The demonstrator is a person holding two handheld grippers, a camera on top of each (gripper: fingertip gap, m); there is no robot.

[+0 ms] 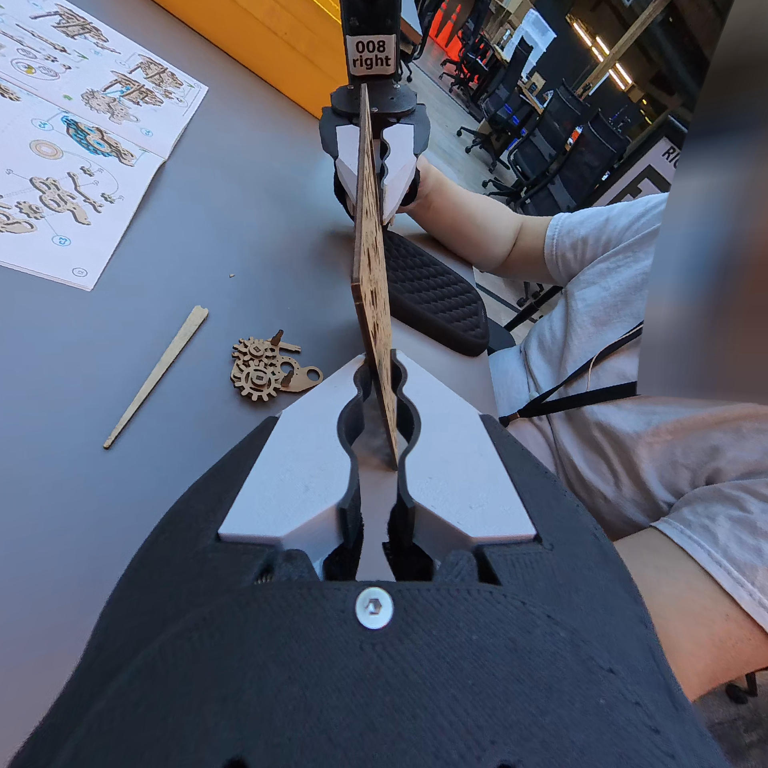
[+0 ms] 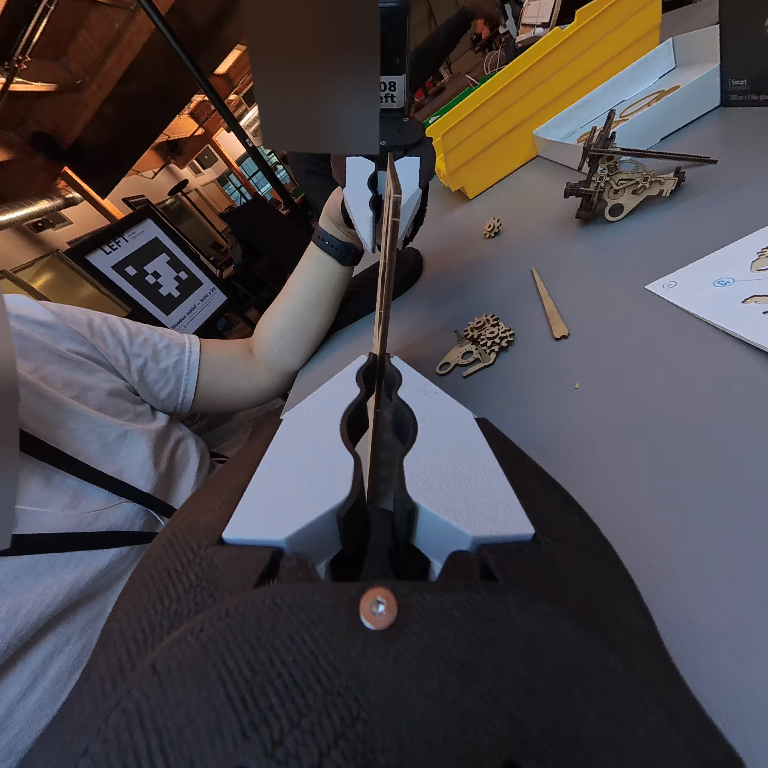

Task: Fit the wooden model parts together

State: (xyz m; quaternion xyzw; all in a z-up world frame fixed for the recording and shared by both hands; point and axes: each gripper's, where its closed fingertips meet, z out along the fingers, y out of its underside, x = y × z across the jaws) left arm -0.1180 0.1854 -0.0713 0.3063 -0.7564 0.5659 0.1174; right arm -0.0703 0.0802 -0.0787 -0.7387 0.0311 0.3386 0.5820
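Left wrist view, our left tool (image 1: 380, 365): we are clamping its white fingers narrowly on the near end of a thin wooden sheet (image 1: 371, 266), held on edge above the grey table (image 1: 208, 232).
Left wrist view, our right tool (image 1: 372, 208): we are pointing it back toward us, its white fingers pinching the far end of the same sheet.
Left wrist view, arm: a bare forearm (image 1: 465, 220) is reaching in from the right, out of a pale short sleeve.
Left wrist view, materials: a flat gear assembly (image 1: 270, 368) of laser-cut ply and a tapered wooden stick (image 1: 156, 376) are lying apart on the table; the instruction booklet (image 1: 79, 137) is lying open, cut off at the left edge.
Left wrist view, hidden: the sheet's face is showing only at a steep angle, so we cannot make out its pattern.
Right wrist view, our right tool (image 2: 380, 361): we are gripping the sheet (image 2: 384, 282) edge-on.
Right wrist view, our left tool (image 2: 384, 245): we are seeing it closed on the far end, its top hidden behind a blur patch.
Right wrist view, table: a part-built wooden model (image 2: 619, 187), a loose small gear (image 2: 492, 227) and a yellow bin (image 2: 540, 95) are standing beyond.
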